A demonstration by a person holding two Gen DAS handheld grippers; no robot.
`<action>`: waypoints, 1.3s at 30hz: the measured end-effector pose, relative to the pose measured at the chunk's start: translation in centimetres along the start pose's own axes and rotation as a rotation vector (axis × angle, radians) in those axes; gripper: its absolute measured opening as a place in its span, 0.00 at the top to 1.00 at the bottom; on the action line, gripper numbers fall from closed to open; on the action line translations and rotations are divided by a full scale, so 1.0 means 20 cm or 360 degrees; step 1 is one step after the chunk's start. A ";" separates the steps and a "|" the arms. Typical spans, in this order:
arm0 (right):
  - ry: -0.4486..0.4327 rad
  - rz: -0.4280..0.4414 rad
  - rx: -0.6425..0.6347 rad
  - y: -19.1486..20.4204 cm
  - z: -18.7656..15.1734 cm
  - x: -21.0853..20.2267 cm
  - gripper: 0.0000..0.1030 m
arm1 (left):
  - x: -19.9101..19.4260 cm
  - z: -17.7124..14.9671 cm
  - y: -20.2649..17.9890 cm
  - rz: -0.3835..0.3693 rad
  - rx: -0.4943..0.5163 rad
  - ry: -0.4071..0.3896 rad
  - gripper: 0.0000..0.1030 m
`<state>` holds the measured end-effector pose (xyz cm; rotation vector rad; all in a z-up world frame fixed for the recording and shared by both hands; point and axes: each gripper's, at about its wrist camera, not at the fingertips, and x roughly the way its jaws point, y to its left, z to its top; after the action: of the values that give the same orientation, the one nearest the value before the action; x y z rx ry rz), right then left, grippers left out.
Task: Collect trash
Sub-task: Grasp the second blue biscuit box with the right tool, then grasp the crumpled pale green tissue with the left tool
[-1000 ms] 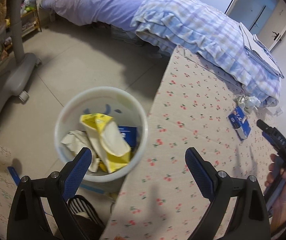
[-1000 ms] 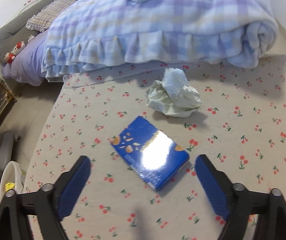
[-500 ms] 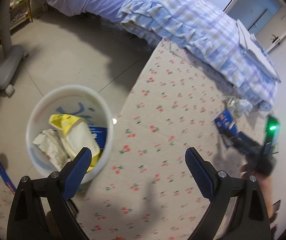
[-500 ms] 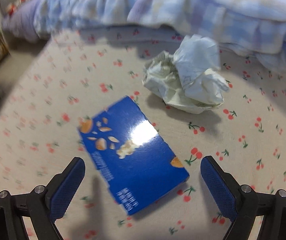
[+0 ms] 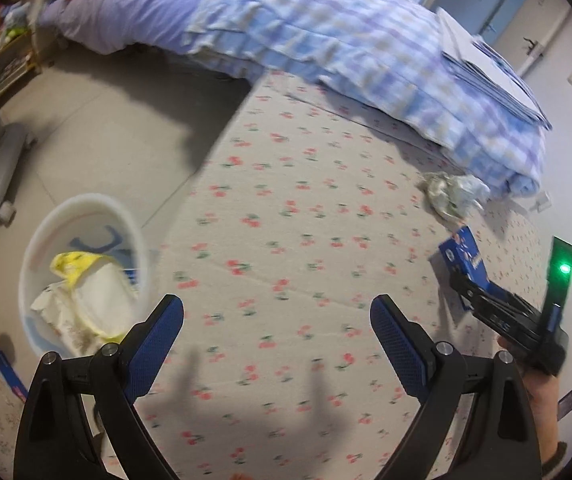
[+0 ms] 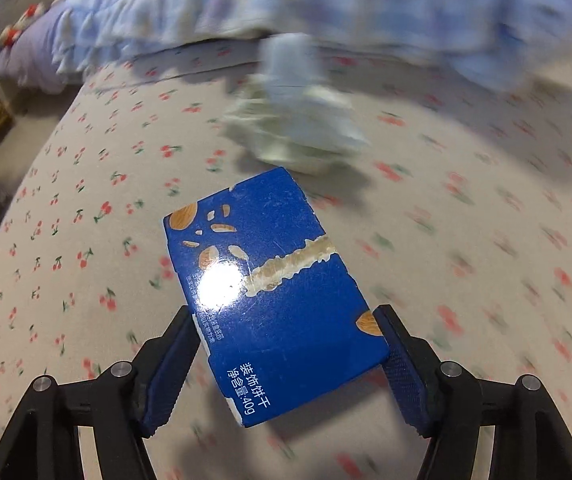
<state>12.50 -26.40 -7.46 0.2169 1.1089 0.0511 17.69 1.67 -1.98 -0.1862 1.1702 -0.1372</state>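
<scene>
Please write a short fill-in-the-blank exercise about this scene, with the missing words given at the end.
1. The right gripper is closing around a flat box of ____ colour.
2. The sheet under the box is printed with small red ____.
3. The white bin stands on the ____.
4. Between the fingers of the left gripper there is ____.

Missing words: blue; cherries; floor; nothing

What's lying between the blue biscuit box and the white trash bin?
Only bare cherry-print cover shows between the blue biscuit box and the white trash bin in the left wrist view; the crumpled paper sits beyond the box.
</scene>
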 end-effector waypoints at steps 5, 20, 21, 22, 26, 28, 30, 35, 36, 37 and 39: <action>-0.0072 -0.0038 0.0140 -0.21 -0.06 -0.24 0.28 | 0.11 0.03 -0.28 -0.0056 0.0115 0.0017 0.07; -0.0071 -0.0091 0.0268 -0.53 -0.16 -0.31 0.28 | 0.57 0.25 -0.88 -0.0347 0.0050 -0.0117 0.11; -0.0070 -0.0089 0.0273 -0.54 -0.16 -0.30 0.28 | 0.60 0.26 -0.89 -0.0376 0.0032 -0.0122 0.13; -0.0069 -0.0088 0.0278 -0.55 -0.16 -0.30 0.28 | 0.63 0.27 -0.91 -0.0407 0.0012 -0.0130 0.15; -0.0071 -0.0084 0.0314 -0.58 -0.17 -0.30 0.28 | 0.75 0.32 -0.97 -0.0468 -0.0035 -0.0149 0.30; -0.0072 -0.0085 0.0315 -0.59 -0.17 -0.30 0.28 | 0.80 0.34 -0.97 -0.0481 -0.0055 -0.0135 0.41; -0.0070 -0.0092 0.0307 -0.58 -0.17 -0.30 0.28 | 0.84 0.34 -0.97 -0.0496 -0.0085 -0.0117 0.55; -0.0073 -0.0099 0.0305 -0.57 -0.18 -0.31 0.28 | 0.84 0.33 -0.91 -0.0558 -0.0120 -0.0099 0.79; -0.0077 -0.0097 0.0309 -0.56 -0.18 -0.32 0.28 | 0.83 0.33 -0.91 -0.0560 -0.0111 -0.0087 0.79; -0.0082 -0.0093 0.0314 -0.56 -0.17 -0.33 0.28 | 0.81 0.32 -0.90 -0.0549 -0.0094 -0.0086 0.80; -0.0096 -0.0087 0.0316 -0.54 -0.17 -0.36 0.28 | 0.75 0.30 -0.89 -0.0528 -0.0050 -0.0092 0.81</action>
<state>5.61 -37.45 -4.73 0.3631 1.0592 -0.1140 28.85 -18.24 -9.46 -0.4091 1.0777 -0.4029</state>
